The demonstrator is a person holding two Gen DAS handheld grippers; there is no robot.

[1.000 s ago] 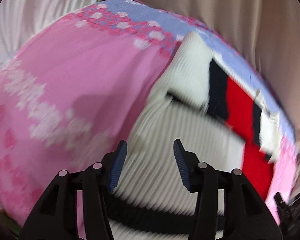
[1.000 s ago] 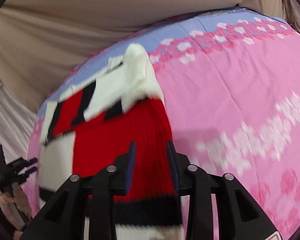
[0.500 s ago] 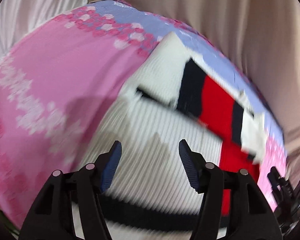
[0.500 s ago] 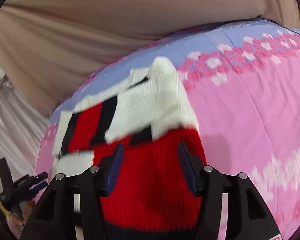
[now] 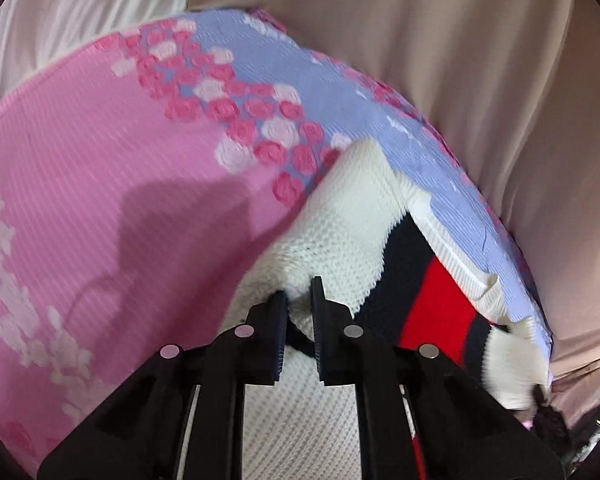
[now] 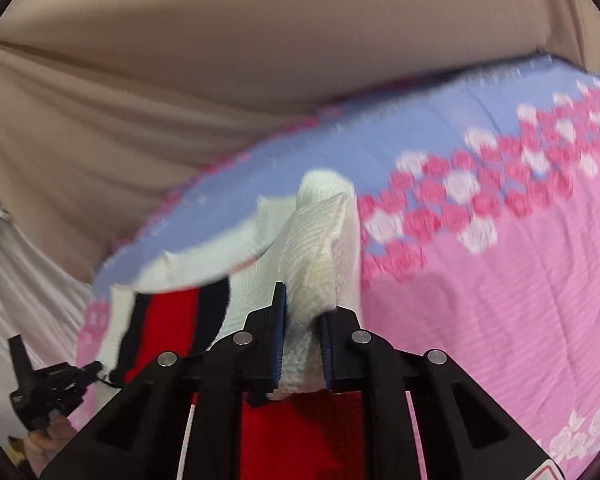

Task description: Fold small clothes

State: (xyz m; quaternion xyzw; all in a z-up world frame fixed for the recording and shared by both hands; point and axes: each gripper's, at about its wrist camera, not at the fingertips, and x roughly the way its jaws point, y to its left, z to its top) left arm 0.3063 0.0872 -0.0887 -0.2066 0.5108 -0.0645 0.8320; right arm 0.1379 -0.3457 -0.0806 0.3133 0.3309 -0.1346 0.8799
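Note:
A small knit sweater (image 5: 340,232), white with red and navy blocks, lies on a pink and lilac flowered bedspread (image 5: 100,200). My left gripper (image 5: 299,300) is shut on a fold of its white knit. In the right wrist view the sweater (image 6: 316,240) is bunched upward, and my right gripper (image 6: 303,312) is shut on a raised fold of white knit, with red knit under the jaws. The other gripper (image 6: 48,384) shows at the lower left of that view, at the sweater's far edge.
Beige fabric (image 5: 460,60) rises behind the bed's far edge, and pale curtain (image 5: 60,8) hangs at the left. The bedspread (image 6: 500,300) stretches wide to the right of the sweater.
Both grippers were open over the sweater; both have moved forward and closed on folds of white knit, bunching the cloth up.

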